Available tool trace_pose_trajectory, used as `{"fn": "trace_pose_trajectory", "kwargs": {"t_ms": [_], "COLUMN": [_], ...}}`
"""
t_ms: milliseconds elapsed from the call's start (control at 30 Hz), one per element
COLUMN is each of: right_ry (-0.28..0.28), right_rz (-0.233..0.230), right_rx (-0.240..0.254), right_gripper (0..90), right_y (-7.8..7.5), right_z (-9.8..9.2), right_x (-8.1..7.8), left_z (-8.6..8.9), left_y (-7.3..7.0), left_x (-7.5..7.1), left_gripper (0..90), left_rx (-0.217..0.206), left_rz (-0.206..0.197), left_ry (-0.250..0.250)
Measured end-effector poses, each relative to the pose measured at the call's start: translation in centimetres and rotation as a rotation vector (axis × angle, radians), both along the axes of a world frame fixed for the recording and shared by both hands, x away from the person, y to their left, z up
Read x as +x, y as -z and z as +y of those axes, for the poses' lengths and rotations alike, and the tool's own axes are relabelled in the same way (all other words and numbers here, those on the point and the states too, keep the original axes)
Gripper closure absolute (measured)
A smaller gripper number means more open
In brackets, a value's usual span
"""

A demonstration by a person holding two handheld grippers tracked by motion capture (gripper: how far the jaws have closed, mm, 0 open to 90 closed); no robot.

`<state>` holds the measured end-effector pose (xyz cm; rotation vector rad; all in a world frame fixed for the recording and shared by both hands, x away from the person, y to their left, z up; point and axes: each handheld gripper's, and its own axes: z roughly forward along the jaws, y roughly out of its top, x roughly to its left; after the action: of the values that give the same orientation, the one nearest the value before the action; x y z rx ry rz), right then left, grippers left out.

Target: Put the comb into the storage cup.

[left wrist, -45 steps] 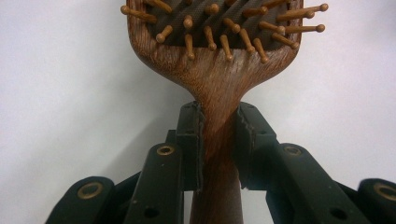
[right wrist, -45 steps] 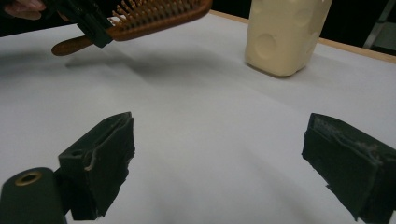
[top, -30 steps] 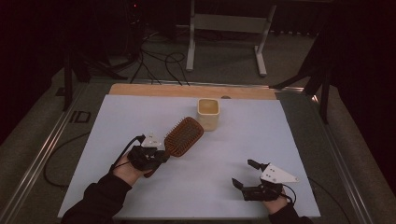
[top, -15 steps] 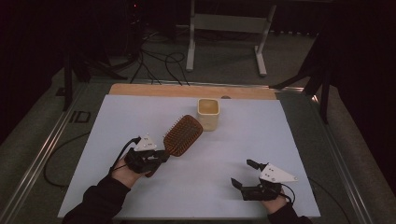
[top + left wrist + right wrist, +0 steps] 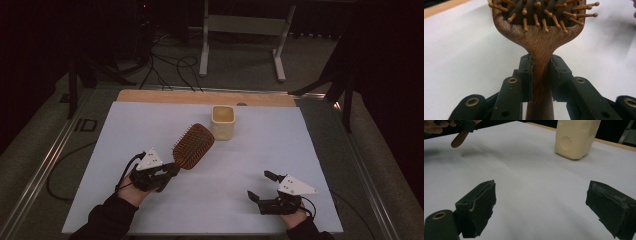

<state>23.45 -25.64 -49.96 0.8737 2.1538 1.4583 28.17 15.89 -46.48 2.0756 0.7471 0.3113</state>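
Wooden hairbrush (image 5: 541, 32) handle sits clenched between the left gripper (image 5: 541, 72) jaws (bristles up).

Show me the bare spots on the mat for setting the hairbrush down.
Bare: between the left gripper and right gripper, and right of the cup. Crowded: where the hairbrush nearly meets the cup.

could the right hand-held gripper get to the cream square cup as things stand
Probably yes: the right hand-held gripper is open and holds nothing, and bare white table cover lies between it and the cream square plastic cup.
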Motion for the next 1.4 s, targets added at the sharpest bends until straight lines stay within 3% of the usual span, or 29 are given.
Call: {"fn": "trace_pose_trajectory", "kwargs": {"t_ms": [100,267,367,600,833,1133,1400], "right_ry": [0.000,0.000,-0.001,0.020,0.003,0.023,0.027], "right_rz": [0.000,0.001,0.002,0.026,0.053,0.079,0.058], "right_rx": [0.000,-0.002,-0.004,-0.021,-0.051,0.000,0.012], "right_gripper": [8.9,8.9,8.9,10.5,10.3,9.9,9.9], "right_y": [0.0,-0.1,-0.1,-0.5,-2.2,-4.4,-6.9], "right_z": [0.0,0.0,0.0,0.2,1.2,1.6,2.2], "right_x": [0.0,0.0,0.0,0.0,-0.1,0.0,0.0], "left_z": [0.0,-0.2,-0.3,-0.1,0.0,0.3,0.3], "left_y": [0.2,0.6,0.8,1.4,1.3,0.9,0.7], "left_x": [-0.2,-0.5,-0.5,-0.4,-0.4,-0.5,-0.6], "left_gripper": [74.3,74.2,74.2,74.2,74.2,74.2,74.2], "left_rx": [0.004,-0.041,-0.038,-0.048,-0.053,-0.074,-0.084], "left_rz": [-0.011,-0.019,-0.025,-0.008,-0.016,-0.025,-0.031], "left_ry": [-0.007,-0.031,-0.034,-0.038,-0.025,-0.030,-0.032]}}
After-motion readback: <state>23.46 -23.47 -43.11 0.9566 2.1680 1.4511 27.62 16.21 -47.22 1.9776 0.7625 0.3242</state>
